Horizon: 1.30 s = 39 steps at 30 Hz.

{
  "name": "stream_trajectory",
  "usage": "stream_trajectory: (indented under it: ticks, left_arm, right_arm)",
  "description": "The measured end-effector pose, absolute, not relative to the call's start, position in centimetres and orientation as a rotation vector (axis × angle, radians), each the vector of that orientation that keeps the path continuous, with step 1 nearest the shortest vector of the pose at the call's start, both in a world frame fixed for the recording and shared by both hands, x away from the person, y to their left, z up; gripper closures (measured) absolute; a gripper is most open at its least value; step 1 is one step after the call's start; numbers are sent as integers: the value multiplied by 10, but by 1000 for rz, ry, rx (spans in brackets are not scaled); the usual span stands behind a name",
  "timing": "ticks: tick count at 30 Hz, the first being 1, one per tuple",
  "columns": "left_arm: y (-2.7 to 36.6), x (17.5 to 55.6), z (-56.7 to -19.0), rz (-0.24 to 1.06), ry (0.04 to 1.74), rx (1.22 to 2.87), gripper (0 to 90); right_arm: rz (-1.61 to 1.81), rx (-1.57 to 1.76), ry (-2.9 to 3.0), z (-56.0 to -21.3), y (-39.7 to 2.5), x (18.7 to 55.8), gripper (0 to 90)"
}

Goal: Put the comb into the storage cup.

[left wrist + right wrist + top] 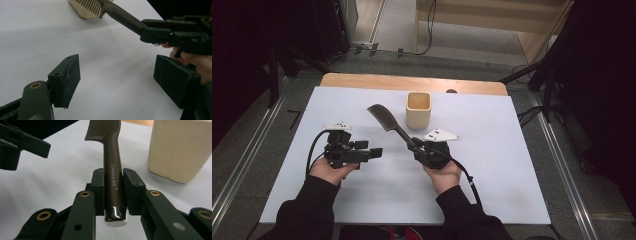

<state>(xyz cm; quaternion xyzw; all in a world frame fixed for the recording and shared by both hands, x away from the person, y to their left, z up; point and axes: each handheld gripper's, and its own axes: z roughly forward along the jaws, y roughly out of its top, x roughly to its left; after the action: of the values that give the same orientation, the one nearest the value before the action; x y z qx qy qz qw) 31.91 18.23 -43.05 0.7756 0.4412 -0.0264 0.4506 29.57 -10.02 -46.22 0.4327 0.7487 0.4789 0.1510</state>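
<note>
A dark brown comb (388, 122) with a long handle (114, 182) is held above the white table sheet (362, 200). My right gripper (418, 146) is shut on the handle's end, both pads pressing its sides; the toothed end points away toward the far left. A cream square cup (418, 110) stands upright just right of the comb (120, 15). My left gripper (377, 153) hovers left of centre, its jaws wide apart with nothing between them, pointing right toward the right gripper (172, 35). The cup (182, 147) sits close at the right gripper's right.
The white sheet covers a wooden table (412, 82) whose far edge shows behind the cup. Dark stands and cables (537, 75) ring the table on the floor. Bare sheet lies in front of and to both sides of the hands.
</note>
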Motion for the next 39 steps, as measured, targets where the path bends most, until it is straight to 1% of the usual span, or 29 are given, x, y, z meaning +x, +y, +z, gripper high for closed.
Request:
stream_trajectory:
  ticks: [15, 39]
  left_arm:
    - [171, 330, -427, -78, 1115, 1906, 225]
    - [152, 344, -429, -62, 1181, 1860, 233]
  right_arm:
    - [1336, 1249, 2129, -464, -97, 293, 704]
    - [1388, 1273, 2086, -465, -82, 294, 703]
